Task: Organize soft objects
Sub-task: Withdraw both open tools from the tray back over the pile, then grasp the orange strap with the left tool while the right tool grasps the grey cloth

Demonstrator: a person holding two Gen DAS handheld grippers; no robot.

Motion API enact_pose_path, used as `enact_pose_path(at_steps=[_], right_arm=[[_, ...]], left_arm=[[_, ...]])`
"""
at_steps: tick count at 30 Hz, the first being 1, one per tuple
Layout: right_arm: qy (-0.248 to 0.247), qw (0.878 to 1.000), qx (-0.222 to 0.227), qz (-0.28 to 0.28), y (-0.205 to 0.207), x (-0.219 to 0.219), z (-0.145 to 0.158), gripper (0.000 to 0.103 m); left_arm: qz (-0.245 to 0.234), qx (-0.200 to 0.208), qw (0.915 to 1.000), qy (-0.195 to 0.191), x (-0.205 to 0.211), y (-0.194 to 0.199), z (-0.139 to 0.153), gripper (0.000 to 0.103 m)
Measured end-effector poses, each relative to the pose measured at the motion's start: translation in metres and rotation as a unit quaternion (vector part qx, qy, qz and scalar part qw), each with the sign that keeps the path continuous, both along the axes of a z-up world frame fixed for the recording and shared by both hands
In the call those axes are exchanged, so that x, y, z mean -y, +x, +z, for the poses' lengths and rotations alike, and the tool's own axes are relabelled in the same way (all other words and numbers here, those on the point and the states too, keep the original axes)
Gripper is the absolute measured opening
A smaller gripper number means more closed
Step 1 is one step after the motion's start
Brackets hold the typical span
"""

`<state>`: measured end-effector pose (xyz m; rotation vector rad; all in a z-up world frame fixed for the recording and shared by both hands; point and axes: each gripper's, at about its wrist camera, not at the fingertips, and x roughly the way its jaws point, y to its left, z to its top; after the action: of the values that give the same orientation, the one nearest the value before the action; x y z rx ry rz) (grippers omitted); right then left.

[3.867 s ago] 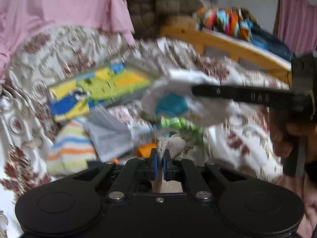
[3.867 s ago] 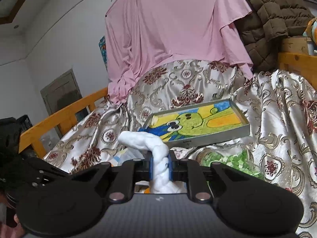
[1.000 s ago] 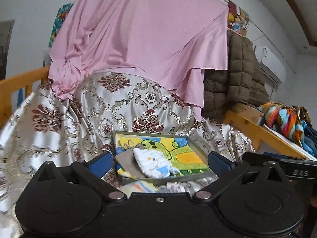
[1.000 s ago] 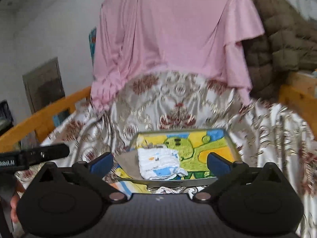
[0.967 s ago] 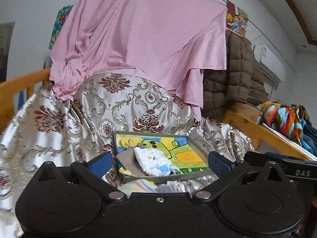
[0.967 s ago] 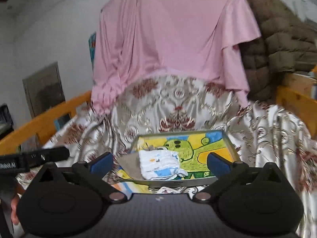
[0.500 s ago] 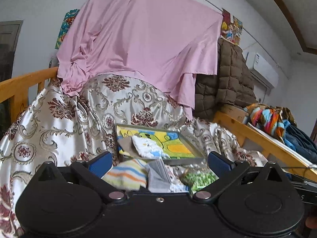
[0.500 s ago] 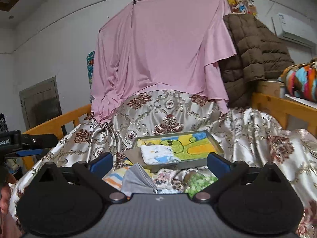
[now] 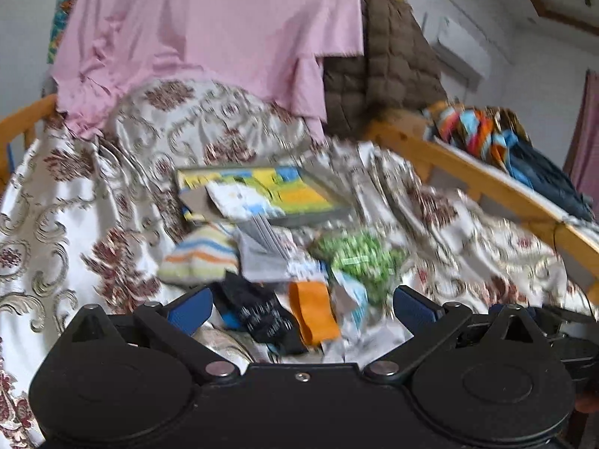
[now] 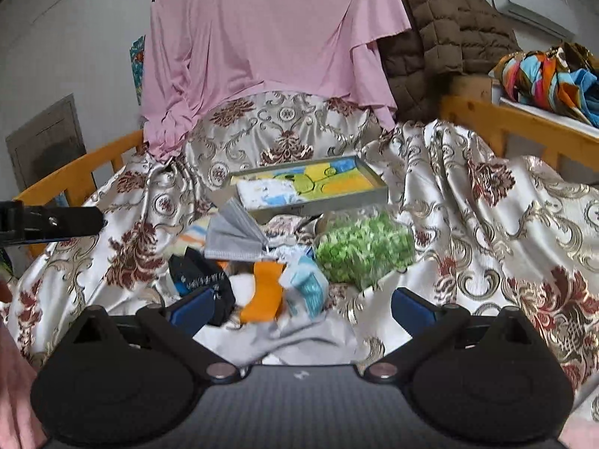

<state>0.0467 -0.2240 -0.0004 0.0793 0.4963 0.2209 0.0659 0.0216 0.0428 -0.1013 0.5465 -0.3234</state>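
Observation:
A grey tray (image 10: 338, 200) with a cartoon picture lies on the patterned bedspread and holds a folded white-and-blue cloth (image 10: 267, 191); the tray also shows in the left wrist view (image 9: 310, 219). In front of it lies a pile of soft things: a grey face mask (image 10: 234, 237), a striped cloth (image 9: 200, 254), a black sock (image 10: 204, 280), an orange cloth (image 10: 264, 292), a green-patterned bag (image 10: 365, 249) and a light blue packet (image 10: 309, 293). My left gripper (image 9: 299, 307) is open and empty above the pile's near edge. My right gripper (image 10: 299, 308) is open and empty over the same pile.
A pink sheet (image 10: 269, 37) hangs behind the bed, with a brown quilted jacket (image 10: 441, 26) to its right. Wooden rails (image 10: 524, 131) run along both sides. Colourful clothes (image 10: 543, 75) lie on a shelf at the right.
Both grippers, earlier shut on cloths, are now open and empty. A white-and-blue cloth now lies in the tray. Both views have tilted down toward the pile in front of the tray.

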Motion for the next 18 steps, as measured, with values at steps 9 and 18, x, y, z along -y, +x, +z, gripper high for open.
enact_pose_path(at_steps=[9, 18], right_arm=[[-0.015, 0.998, -0.055, -0.006, 0.003, 0.004, -0.007, 0.103], [-0.006, 0.992, -0.125, -0.006, 0.034, 0.008, -0.019, 0.103]], left_arm=[[-0.064, -0.1, 0.9925, 0.031, 0.022, 0.029, -0.028, 0.102], [-0.086, -0.171, 0.9789, 0.07, 0.027, 0.074, -0.046, 0.102]])
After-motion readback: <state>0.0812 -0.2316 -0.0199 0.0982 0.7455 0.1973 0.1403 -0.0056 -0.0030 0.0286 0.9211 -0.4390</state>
